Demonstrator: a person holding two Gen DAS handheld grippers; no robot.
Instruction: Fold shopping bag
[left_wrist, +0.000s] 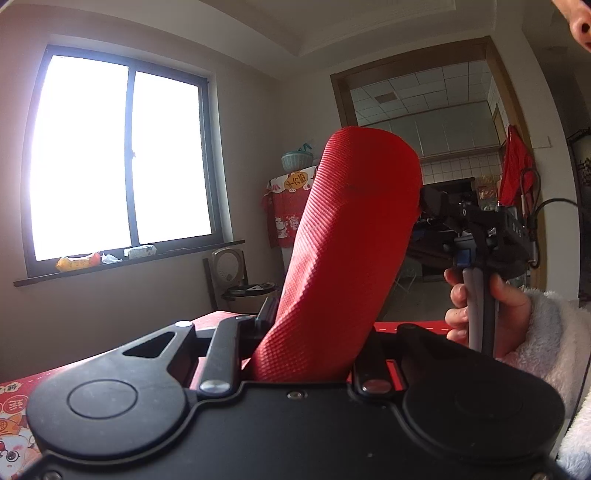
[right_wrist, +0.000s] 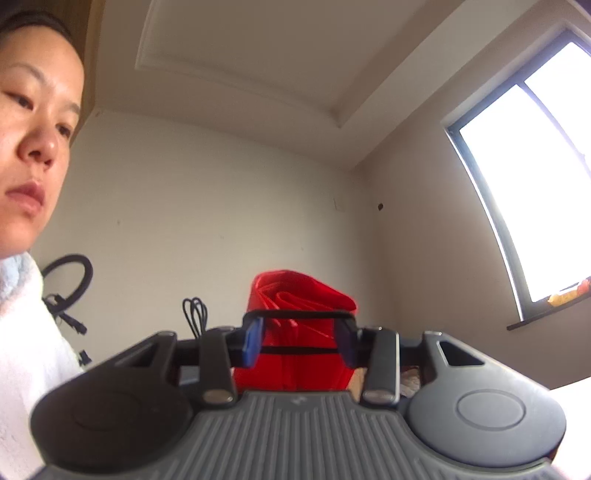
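Note:
The red textured shopping bag (left_wrist: 343, 236) is rolled into a thick bundle and stands up between the fingers of my left gripper (left_wrist: 314, 354), which is shut on its lower end. My right gripper (left_wrist: 428, 206) comes in from the right and touches the bundle's upper right side. In the right wrist view the bag's folded end (right_wrist: 299, 325) sits between the fingers of my right gripper (right_wrist: 299, 343). A thin black elastic band (right_wrist: 295, 314) stretches across both fingertips and over the bag. The right jaws stand spread about the bundle's width.
A table with a red patterned cover (left_wrist: 22, 398) lies below. A window (left_wrist: 122, 158) with packets on its sill is at the left. A doorway (left_wrist: 428, 147) leads to a kitchen. The person's hand (left_wrist: 480, 314) holds the right gripper.

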